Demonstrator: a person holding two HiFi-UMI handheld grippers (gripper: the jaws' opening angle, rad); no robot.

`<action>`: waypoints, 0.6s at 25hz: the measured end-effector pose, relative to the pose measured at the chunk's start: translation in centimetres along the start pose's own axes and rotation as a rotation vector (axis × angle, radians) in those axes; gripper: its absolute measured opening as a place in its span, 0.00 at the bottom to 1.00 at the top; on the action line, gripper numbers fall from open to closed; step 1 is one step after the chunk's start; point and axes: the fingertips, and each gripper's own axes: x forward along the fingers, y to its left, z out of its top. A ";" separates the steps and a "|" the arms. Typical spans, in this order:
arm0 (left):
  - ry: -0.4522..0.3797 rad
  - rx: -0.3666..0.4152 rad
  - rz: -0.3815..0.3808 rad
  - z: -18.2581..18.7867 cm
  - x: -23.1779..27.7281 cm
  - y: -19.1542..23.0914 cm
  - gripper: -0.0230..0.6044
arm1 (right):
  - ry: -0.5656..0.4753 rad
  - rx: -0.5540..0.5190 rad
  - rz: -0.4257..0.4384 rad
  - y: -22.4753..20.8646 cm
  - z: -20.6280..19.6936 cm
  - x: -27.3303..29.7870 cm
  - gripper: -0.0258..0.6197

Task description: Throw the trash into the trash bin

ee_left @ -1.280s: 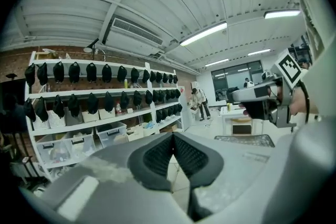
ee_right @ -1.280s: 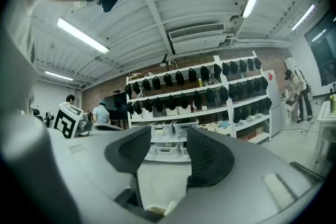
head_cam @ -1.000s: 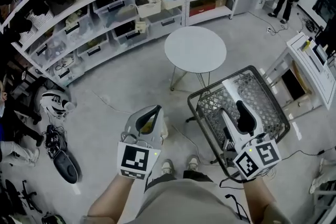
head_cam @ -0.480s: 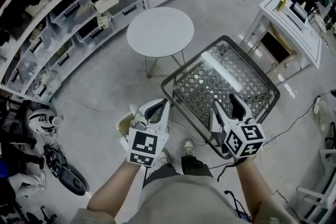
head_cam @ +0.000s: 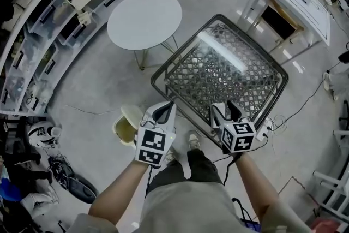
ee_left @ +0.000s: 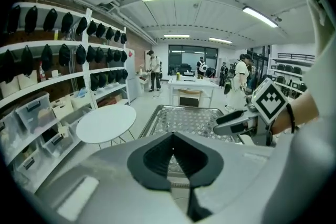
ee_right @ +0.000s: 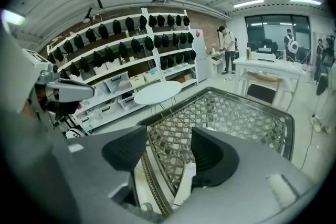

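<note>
Two grippers w/ us here, both at the near rim of the wire cart (head_cam: 186, 45). On the left gripper (head_cam: 164, 108) the jaws are pressed together, nothing btwn them. On the right gripper (head_cam: 223, 107) they're spread wide, just cart mesh showing thru the gap. The trash bin (head_cam: 126, 127) sits on the floor beside the left gripper, partly behind it.

This looks like a lab or workroom. Left of the fingers (ee_left: 152, 157) stand tall white metal shelves (ee_left: 86, 60) with see-through plastic boxes (ee_left: 34, 110) and rows of black caps (ee_left: 68, 21). Past the fingers are a round white table (ee_left: 105, 122) and a white desk (ee_left: 191, 84).
</note>
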 end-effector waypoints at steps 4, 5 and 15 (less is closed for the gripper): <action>0.053 -0.036 -0.028 -2.6 2.5 -1.1 0.04 | 0.079 0.031 -0.031 -2.2 -4.1 1.8 0.46; 0.070 -0.041 -0.035 -3.4 3.1 -1.4 0.04 | 0.098 0.040 -0.039 -2.7 -5.1 2.2 0.47; 0.197 -0.052 -0.101 -8.1 6.3 -3.6 0.04 | 0.283 0.135 -0.086 -4.9 -13.8 5.5 0.53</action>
